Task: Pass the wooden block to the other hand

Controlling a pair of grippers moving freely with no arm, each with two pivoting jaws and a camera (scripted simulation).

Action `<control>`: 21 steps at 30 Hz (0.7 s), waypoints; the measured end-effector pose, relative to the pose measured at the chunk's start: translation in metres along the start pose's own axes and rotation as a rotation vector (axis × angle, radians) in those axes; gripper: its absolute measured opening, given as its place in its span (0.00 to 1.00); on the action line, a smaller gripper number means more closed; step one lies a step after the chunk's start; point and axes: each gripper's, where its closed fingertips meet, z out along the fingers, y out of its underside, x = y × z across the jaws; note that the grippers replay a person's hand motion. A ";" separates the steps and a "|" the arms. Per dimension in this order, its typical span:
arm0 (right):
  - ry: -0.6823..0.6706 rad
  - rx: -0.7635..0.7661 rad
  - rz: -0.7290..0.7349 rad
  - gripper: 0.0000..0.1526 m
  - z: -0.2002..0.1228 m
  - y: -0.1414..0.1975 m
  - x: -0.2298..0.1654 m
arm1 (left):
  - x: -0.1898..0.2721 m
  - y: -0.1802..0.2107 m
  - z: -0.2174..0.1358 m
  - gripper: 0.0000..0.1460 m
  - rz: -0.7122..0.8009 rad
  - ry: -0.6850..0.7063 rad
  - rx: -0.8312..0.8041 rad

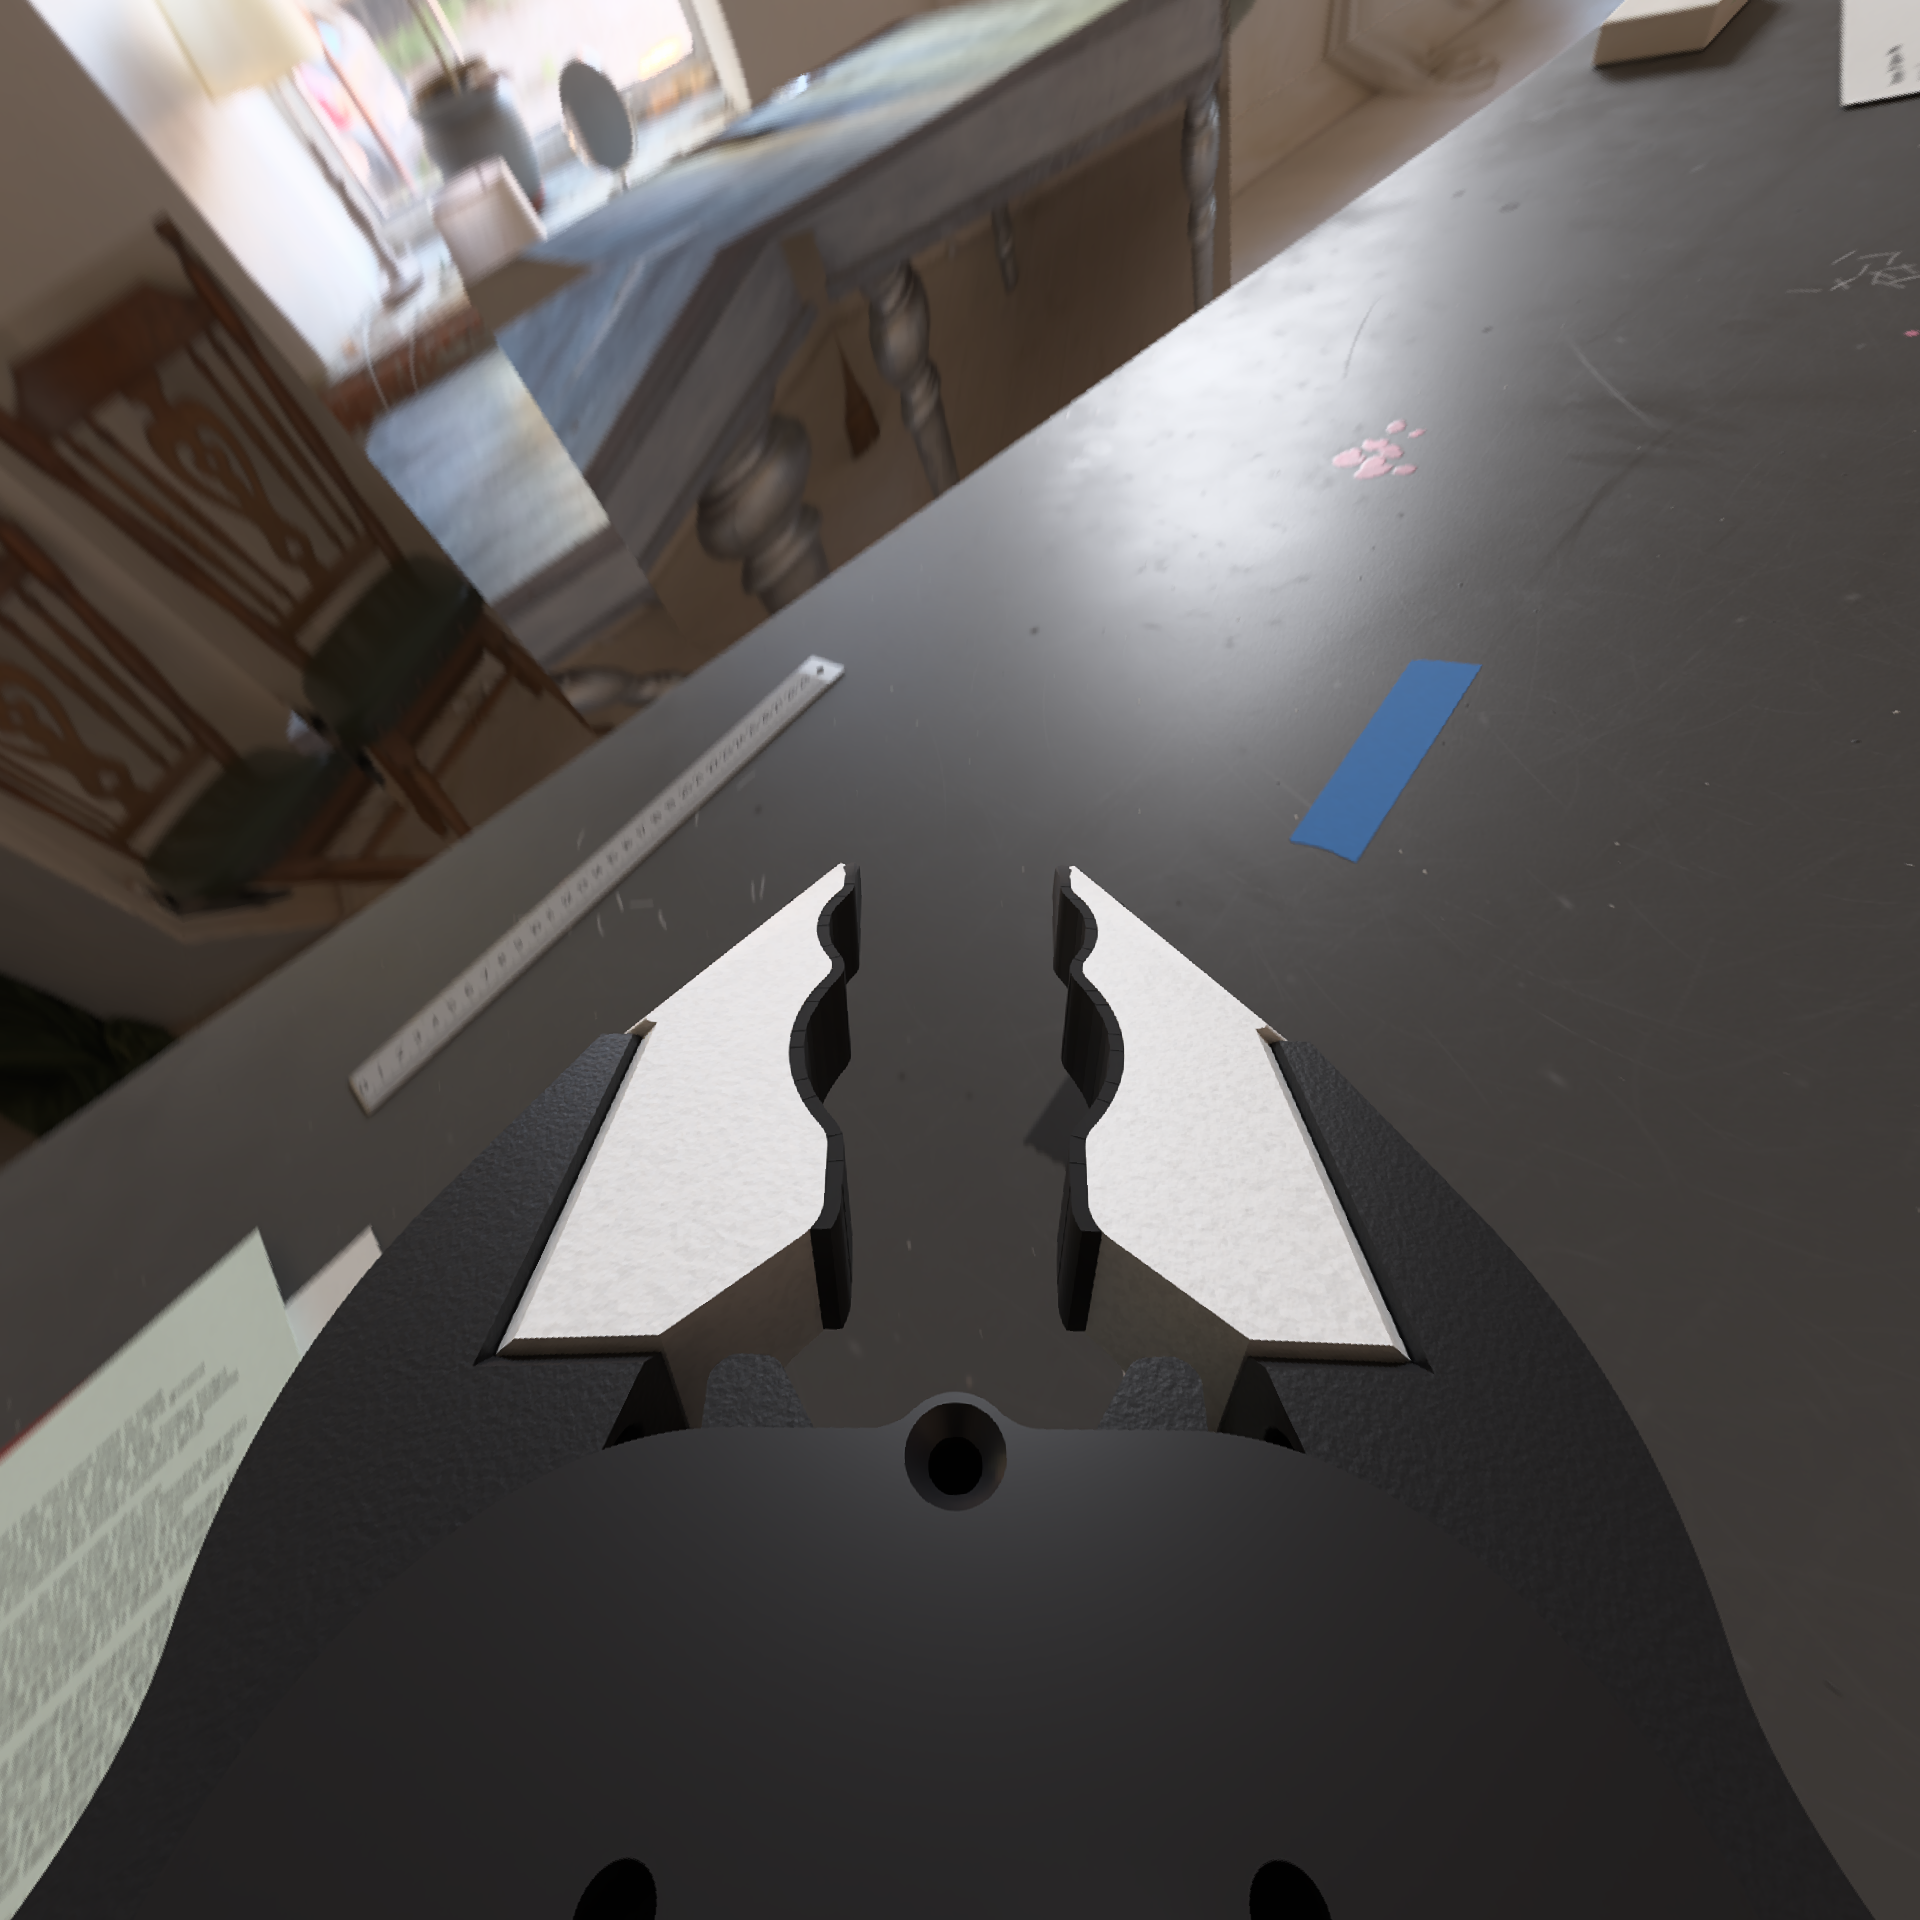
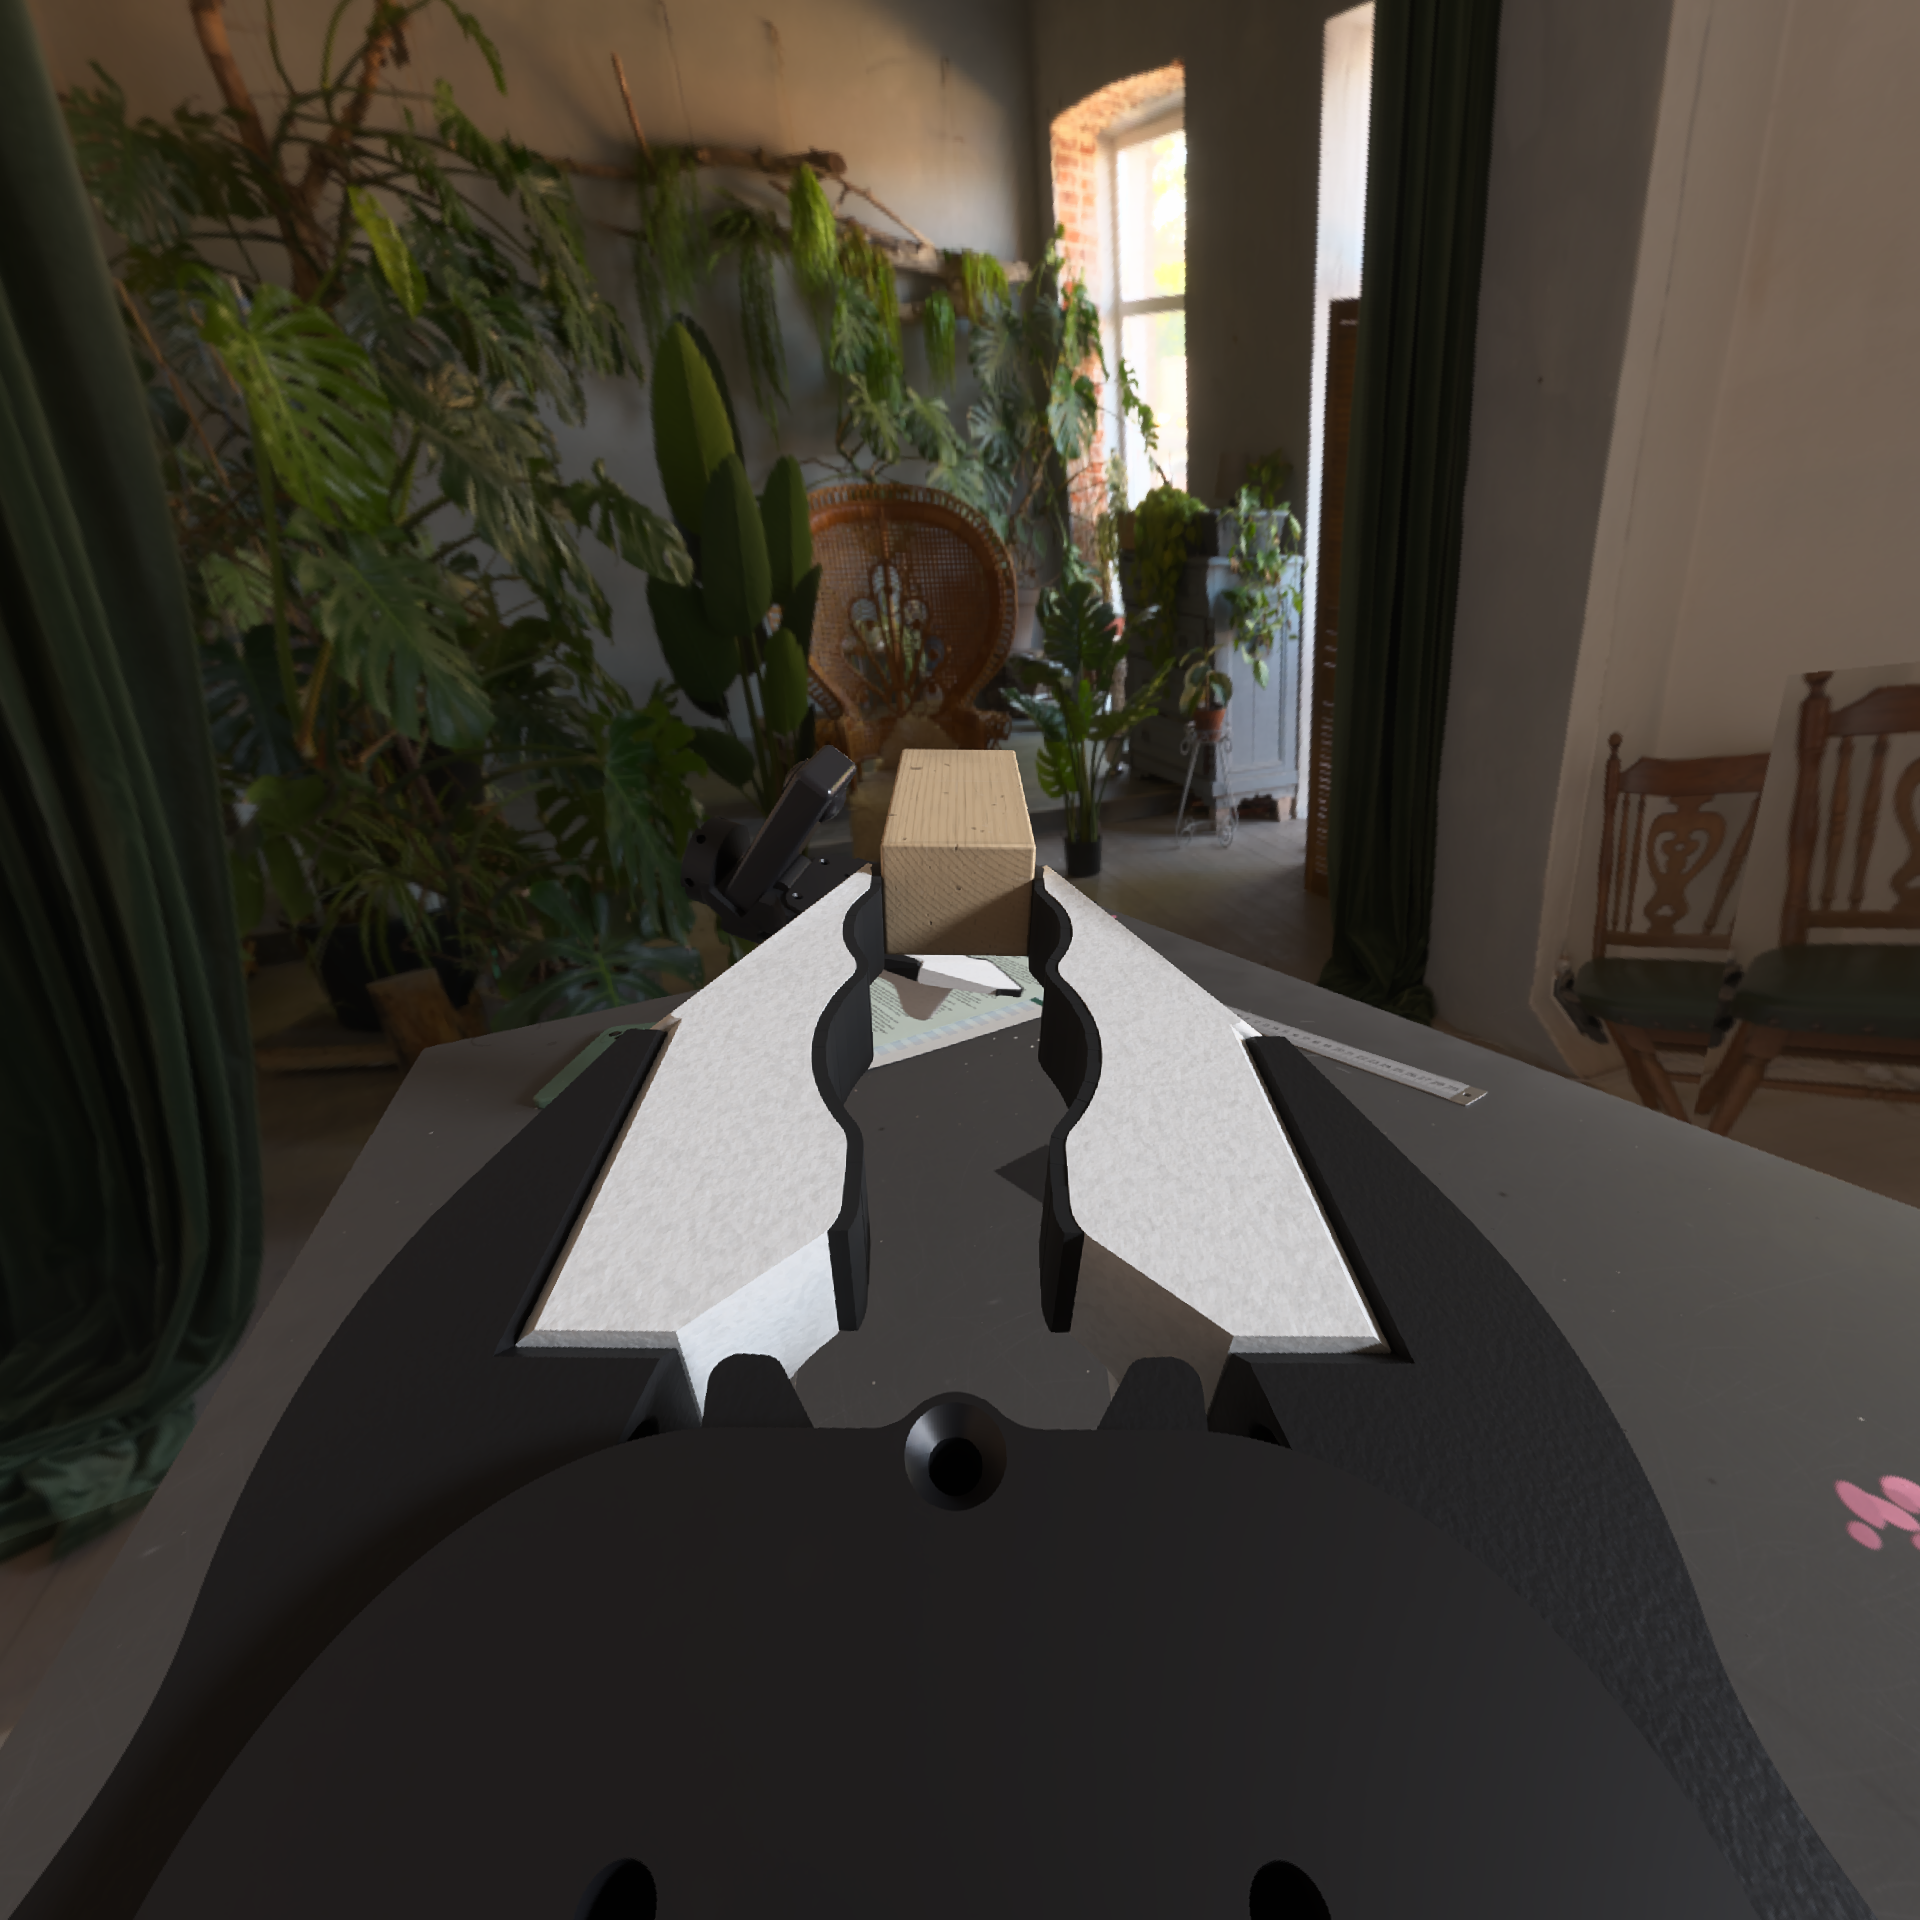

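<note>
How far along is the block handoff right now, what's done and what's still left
Done: the right gripper has the wooden block pinched at its fingertips, lifted clear of the table. In hand: the carry toward the left gripper, visible beyond the block in the right wrist view. Left: the transfer itself; the left gripper's jaws are open and empty, over bare tabletop.

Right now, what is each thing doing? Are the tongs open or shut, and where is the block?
Right tongs: shut on the block, off the table.
Block: held at the tips, in the air.
Left tongs: open, empty, above the table.
Ruler: flat on the table.
Blue tape: flat on the table.
Table: dark, scratched.
</note>
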 end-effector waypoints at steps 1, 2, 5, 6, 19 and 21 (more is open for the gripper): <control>-0.003 -0.004 0.003 0.17 0.001 0.001 0.000 | 0.001 -0.003 0.004 0.25 0.024 0.001 0.028; -0.006 -0.007 0.002 0.17 0.001 0.002 0.000 | 0.003 -0.006 0.007 0.26 0.047 0.004 0.056; -0.008 -0.010 0.000 0.17 0.002 0.004 -0.001 | 0.008 -0.016 0.013 0.25 0.088 0.020 0.149; -0.008 -0.009 0.003 0.17 0.002 0.004 0.000 | 0.008 -0.017 0.015 0.24 0.089 0.020 0.173; -0.016 -0.004 0.019 0.17 0.002 0.006 0.000 | 0.010 -0.006 0.038 0.15 0.022 0.075 0.180; -0.016 -0.004 0.017 0.17 0.002 0.006 0.000 | 0.010 -0.005 0.039 0.12 0.024 0.075 0.169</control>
